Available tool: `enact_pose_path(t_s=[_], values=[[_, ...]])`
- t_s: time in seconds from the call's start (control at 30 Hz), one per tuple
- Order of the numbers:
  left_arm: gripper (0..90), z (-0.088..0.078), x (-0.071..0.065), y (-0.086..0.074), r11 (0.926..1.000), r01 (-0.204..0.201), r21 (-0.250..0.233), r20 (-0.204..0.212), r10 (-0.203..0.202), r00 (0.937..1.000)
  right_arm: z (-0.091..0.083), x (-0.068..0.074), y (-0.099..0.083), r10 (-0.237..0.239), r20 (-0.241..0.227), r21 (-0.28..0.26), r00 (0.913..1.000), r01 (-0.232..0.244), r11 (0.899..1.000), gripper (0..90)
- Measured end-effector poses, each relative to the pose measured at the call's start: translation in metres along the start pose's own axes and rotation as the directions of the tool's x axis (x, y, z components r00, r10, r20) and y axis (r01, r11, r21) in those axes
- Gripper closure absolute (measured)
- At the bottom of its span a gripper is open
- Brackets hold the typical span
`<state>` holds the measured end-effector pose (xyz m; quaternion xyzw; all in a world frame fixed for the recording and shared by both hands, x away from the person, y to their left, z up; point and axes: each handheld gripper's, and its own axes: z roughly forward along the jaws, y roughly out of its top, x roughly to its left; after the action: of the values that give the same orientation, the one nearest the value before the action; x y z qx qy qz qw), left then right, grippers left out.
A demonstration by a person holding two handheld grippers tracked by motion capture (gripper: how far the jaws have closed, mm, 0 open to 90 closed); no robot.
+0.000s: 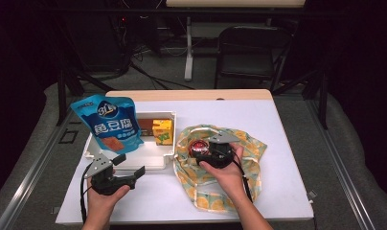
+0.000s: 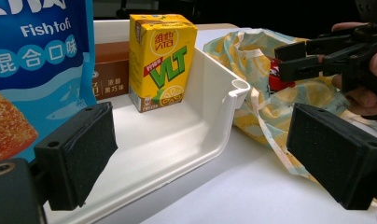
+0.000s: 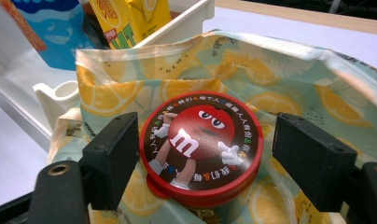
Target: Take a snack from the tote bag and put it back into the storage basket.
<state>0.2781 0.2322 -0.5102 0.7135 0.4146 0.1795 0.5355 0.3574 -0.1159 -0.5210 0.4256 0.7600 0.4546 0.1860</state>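
While the right gripper (image 3: 203,163) sits low at centre-right of the high view, its jaws stand wide on either side of a round red candy tub (image 3: 201,145); the left pad is touching or nearly touching the lid's rim, the right pad is clearly apart from it.

Item: candy tub, red lid with a cartoon figure, resting inside the lemon-print cloth bag (image 1: 249,143), right of centre on the white table (image 1: 287,124).

Item: white tray (image 1: 155,162), just left of the bag, holding a yellow drink carton (image 2: 162,60) upright beside a brown box (image 2: 111,70).

Item: blue snack pouch (image 1: 110,123), upper left of the tray, leaning over its edge.

Item: left gripper (image 1: 116,173), lower left of the high view, jaws wide apart with nothing between them, lying near the tray's front rim.
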Motion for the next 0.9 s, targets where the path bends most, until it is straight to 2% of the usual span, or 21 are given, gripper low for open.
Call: enact_pose_path(t_s=[0.1,0.37,0.43,0.67,0.83,0.9], values=[[8.5,0.0,0.0,0.0,1.0,-0.001,-0.002,0.002,0.001,1.0,0.006,0.003,-0.002,-0.026,0.007,0.023,0.9996,0.026,0.999,22.9],[8.7,-0.001,0.0,0.0,1.0,-0.006,-0.001,0.008,0.006,1.0,0.023,0.003,-0.009,-0.02,0.024,0.078,0.9995,0.018,0.997,22.2],[8.8,-0.001,-0.001,0.0,1.0,-0.006,0.001,0.007,0.006,1.0,0.026,0.003,-0.01,-0.005,0.02,0.076,0.9998,0.004,0.997,22.2],[8.8,0.001,-0.003,-0.001,0.9999,-0.013,0.008,0.014,0.013,0.9998,0.026,0.003,-0.01,-0.029,0.031,0.08,0.9991,0.026,0.996,24.1],[8.9,0.002,-0.004,-0.001,0.9999,-0.013,0.011,0.016,0.013,0.9998,0.023,0.002,-0.008,-0.026,0.036,0.082,0.999,0.023,0.996,25.1],[8.9,0.003,-0.003,-0.002,0.9999,-0.012,0.01,0.015,0.012,0.9998,0.02,0.001,-0.008,-0.014,0.031,0.066,0.9994,0.012,0.998,25.2]])
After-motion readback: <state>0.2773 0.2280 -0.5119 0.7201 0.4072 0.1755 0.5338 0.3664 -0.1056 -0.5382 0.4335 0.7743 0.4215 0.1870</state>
